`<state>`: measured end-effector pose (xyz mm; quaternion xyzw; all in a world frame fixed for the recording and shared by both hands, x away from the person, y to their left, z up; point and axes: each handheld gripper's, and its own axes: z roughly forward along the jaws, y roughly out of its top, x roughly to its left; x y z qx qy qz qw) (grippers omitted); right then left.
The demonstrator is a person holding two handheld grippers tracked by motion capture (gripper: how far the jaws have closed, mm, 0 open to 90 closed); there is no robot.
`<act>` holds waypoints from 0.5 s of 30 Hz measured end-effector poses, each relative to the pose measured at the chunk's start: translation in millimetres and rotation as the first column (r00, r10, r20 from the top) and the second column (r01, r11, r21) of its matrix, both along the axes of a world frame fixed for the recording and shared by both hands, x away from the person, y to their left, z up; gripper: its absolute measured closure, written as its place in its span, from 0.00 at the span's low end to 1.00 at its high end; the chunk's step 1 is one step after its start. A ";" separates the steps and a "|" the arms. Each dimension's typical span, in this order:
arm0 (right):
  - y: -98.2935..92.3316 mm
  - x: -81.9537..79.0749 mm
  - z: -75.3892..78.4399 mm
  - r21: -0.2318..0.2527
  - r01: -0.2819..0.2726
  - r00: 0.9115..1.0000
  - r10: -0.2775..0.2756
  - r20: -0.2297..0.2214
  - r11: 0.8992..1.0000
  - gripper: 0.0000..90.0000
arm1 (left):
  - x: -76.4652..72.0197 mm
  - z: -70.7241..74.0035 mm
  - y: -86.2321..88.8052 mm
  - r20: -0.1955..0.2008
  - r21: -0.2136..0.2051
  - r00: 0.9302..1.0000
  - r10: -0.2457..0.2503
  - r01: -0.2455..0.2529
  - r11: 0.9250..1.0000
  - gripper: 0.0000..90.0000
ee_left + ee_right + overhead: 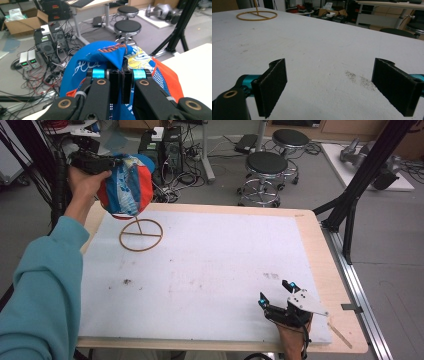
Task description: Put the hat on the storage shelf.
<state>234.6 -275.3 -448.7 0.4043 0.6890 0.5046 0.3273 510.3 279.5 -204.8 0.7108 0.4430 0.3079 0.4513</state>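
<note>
- The cap (126, 185), blue, red and white, is hanging in the upper left of the high view, just above the wooden stand (141, 234), whose ring base is sitting on the white mat (210, 270).
- The left gripper (107, 164) is pinching it: in the left gripper view the jaws are clenched tight on a fold of blue fabric (113, 53), with the crown bulging out beyond them.
- The stand's thin upright is disappearing under the cap, so I can't tell whether the cap is touching its top.
- Lower right of the high view, the right gripper (277, 292) is resting on the mat with its jaws spread wide and nothing between them; its own view is showing bare mat between the pads (273, 85).
- Risk, as I judge it: the grip is only on a fold of cloth, so the cap could swing or slip and land off centre.
- The stand looks light; a sideways nudge from the cap could tip it, and no gripper is steadying the ring.
- Nothing is lying on the mat between cap and stand.
- Beyond the table (320, 245): two stools (266, 167), computer boxes and tangled cables (47, 72) on the floor, a black frame leg (360, 185) at the right edge.
</note>
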 end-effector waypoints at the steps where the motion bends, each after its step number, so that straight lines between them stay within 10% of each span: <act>1: 0.0 0.0 0.0 -0.001 0.000 1.000 0.000 0.004 1.000 0.13 | 1.3 -2.2 0.7 -0.011 0.004 1.000 0.010 -0.010 1.000 0.99; 15: 0.0 -0.6 -0.1 0.001 -0.002 1.000 0.002 0.005 1.000 0.13 | 7.3 -14.5 8.7 -0.041 -0.020 0.998 0.045 -0.046 0.999 0.91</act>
